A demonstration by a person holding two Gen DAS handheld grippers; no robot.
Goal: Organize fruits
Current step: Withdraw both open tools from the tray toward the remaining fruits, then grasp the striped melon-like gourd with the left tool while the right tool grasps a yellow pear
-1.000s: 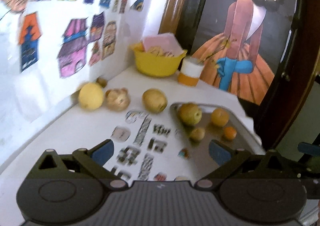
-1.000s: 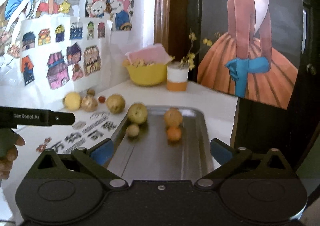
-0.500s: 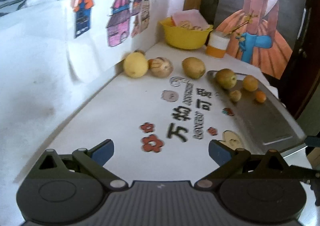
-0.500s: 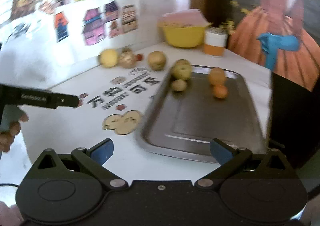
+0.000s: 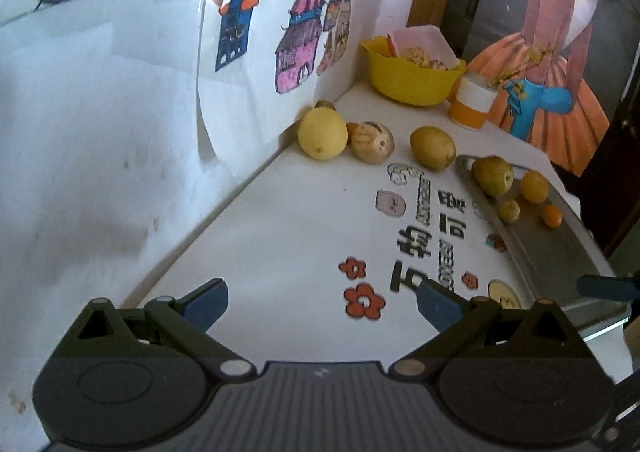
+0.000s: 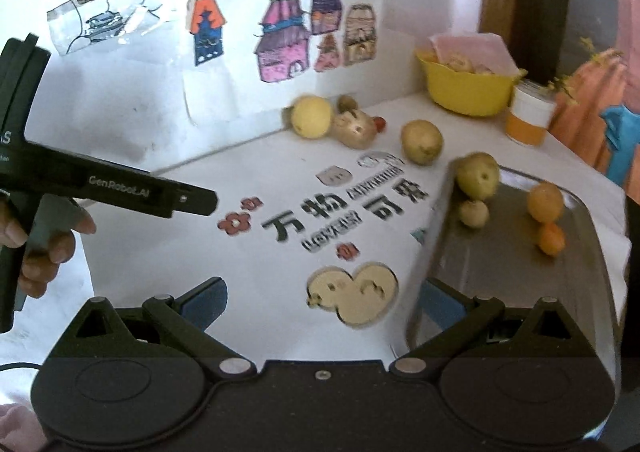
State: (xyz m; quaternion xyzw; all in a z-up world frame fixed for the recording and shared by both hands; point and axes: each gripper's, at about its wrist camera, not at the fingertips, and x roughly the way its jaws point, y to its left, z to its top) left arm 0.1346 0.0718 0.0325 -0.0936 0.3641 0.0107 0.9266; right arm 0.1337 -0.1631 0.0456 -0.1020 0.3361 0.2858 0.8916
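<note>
Setting: a white tabletop (image 5: 288, 236) printed with black characters and red flowers, set against a wall hung with children's drawings of houses (image 5: 292, 55); a yellow bowl (image 5: 408, 79) and an orange-and-white cup (image 5: 472, 103) sit at the far end.
Tray: a grey metal tray (image 6: 520, 276) lies at 3 o'clock on the table, its long axis running away from the cameras.
Fruit on tray: a yellow-green apple (image 6: 478, 175), a small pale fruit (image 6: 474, 213), an orange (image 6: 545, 202) and a smaller tangerine (image 6: 551, 238), all at the tray's far end.
Fruit off tray: a round yellow fruit (image 5: 322, 128), a mottled brown one (image 5: 373, 136) and an oval tan one (image 5: 433, 147) in a row at 12 o'clock; the oval one's long axis lies roughly along the row, towards the tray.
Left gripper (image 5: 322, 304): fingers wide apart, empty, well short of the row.
Right gripper (image 6: 322, 304): fingers spread, empty, above the tray's near left corner.
Risk: I judge that the round fruit could roll off if nudged or pinched off-centre; the closely packed row could lead to bumping a neighbour.
</note>
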